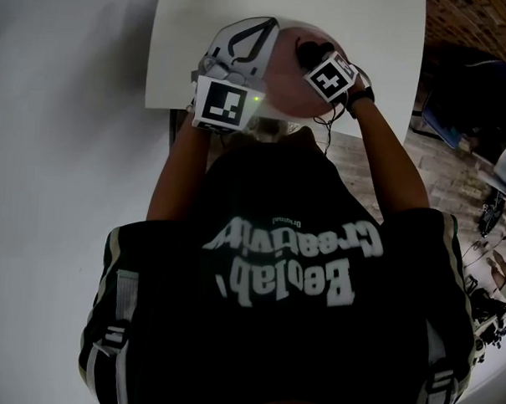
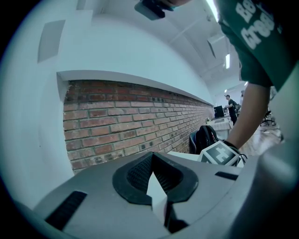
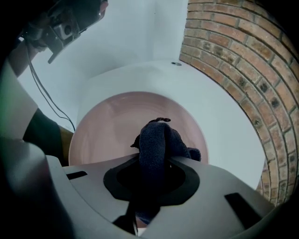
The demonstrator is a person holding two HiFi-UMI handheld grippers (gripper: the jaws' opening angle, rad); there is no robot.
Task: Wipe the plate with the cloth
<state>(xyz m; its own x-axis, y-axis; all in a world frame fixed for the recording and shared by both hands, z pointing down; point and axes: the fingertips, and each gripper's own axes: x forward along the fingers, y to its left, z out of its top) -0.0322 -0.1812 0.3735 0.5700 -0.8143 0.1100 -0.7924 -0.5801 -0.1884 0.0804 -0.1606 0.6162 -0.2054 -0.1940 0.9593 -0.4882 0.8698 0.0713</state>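
Pink round plate point(image 3: 117, 123), over the white table point(image 3: 224, 112), is pinched at its rim by the left gripper point(image 2: 156, 189), probably to steady it. Over its centre the right gripper point(image 3: 152, 170) clamps the dark-blue terry cloth point(image 3: 156, 140), ready for wiping.

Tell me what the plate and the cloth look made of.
The plate: pink, smooth and faintly glossy, with a soft sheen across its face; ceramic or melamine, can't tell which. The cloth: dark blue, fuzzy nap, bunched thick in the right tool; looks like terry or microfibre.
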